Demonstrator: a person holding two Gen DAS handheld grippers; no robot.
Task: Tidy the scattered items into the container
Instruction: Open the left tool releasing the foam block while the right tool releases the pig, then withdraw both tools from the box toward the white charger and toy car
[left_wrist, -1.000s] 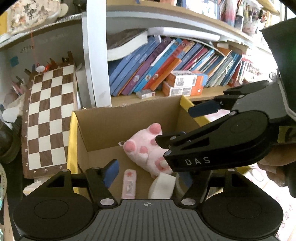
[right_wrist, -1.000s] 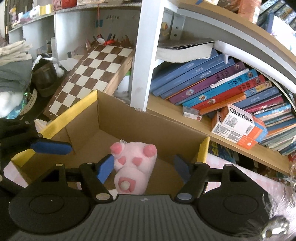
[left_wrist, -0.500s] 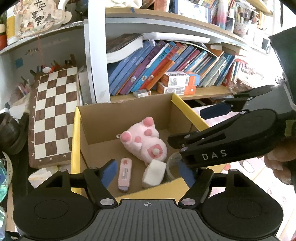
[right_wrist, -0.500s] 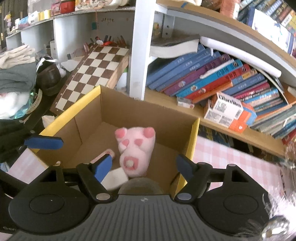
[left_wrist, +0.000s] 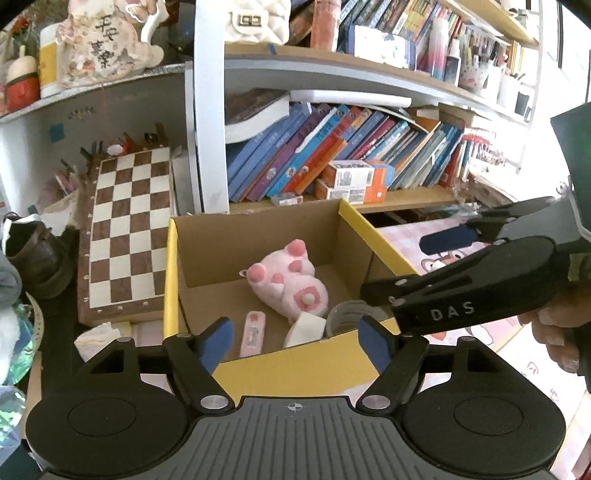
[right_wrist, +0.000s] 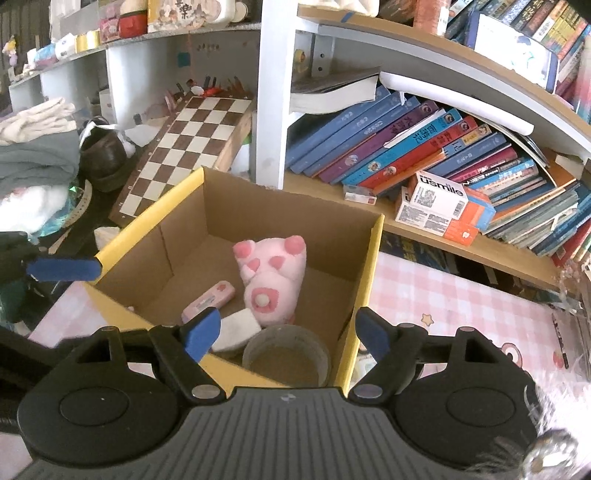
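Note:
A cardboard box with yellow rims stands on the pink checked table. In it lie a pink plush toy, a pink flat case, a white sponge block and a tape roll. My left gripper is open and empty, at the box's near side. My right gripper is open and empty above the box's near corner; it also shows in the left wrist view, to the right of the box.
A bookshelf with leaning books and small cartons stands behind the box. A chessboard leans at the left, beside a brown shoe and folded clothes. The pink checked tablecloth extends to the right.
Both grippers have pulled back and up from the box, so more of the box and its contents shows. Both stay open and empty.

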